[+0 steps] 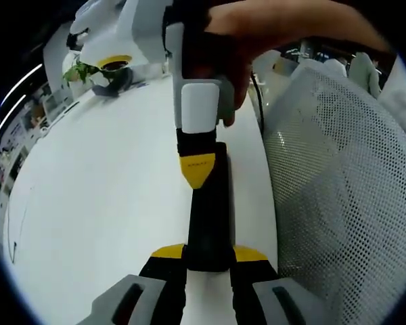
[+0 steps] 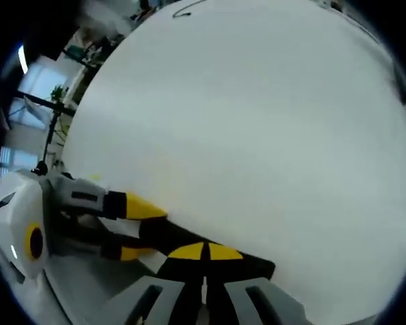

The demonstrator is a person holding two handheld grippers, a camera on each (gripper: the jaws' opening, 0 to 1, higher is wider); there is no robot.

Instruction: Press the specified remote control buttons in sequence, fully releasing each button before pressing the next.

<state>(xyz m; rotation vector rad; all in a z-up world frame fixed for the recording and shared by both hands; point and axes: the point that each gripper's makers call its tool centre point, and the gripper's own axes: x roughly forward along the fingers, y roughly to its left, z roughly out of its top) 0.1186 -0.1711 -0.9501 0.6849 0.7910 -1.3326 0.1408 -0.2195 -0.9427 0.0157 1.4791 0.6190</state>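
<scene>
White table (image 1: 101, 203); left gripper (image 1: 208, 261) pinching black remote (image 1: 210, 217), right gripper (image 2: 204, 261) pressed together.

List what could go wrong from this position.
1. The remote lies close to the table edge, so a hard or off-centre press could push it toward the drop.
2. The right gripper presses with its jaws together on a narrow tip, which may hit a neighbouring button.
3. The left gripper clamps only the remote's near end, so it may pivot.
</scene>
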